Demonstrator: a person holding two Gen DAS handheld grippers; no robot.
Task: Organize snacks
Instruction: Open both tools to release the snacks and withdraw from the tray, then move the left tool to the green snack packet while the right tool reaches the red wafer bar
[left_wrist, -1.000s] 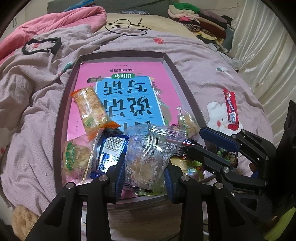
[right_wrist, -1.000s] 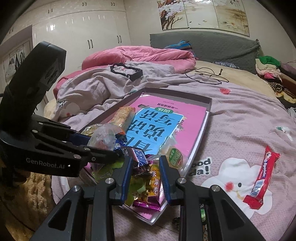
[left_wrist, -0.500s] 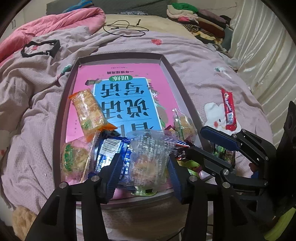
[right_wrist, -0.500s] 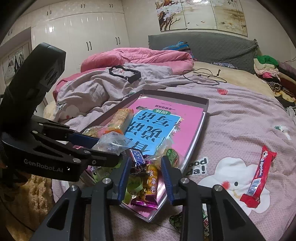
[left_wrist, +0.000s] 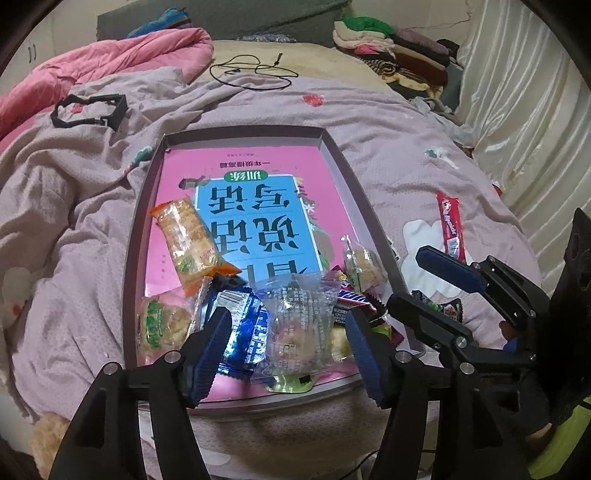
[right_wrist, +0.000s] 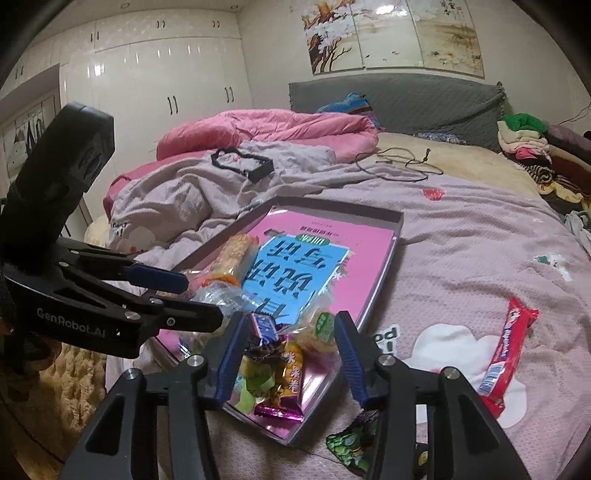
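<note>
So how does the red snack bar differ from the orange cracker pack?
The red snack bar lies outside on the bedspread; the orange cracker pack lies inside the tray. The bar is slim and opaque red; the pack is wider, its crackers showing through. Neither is gripped.

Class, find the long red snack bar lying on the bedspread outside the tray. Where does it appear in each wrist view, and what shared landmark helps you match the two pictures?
Left wrist view: the red snack bar lies right of centre, beyond the tray's right wall.
Right wrist view: the red snack bar lies at the lower right.
Shared landmark: the white cartoon patch beside it, and the tray.
</note>
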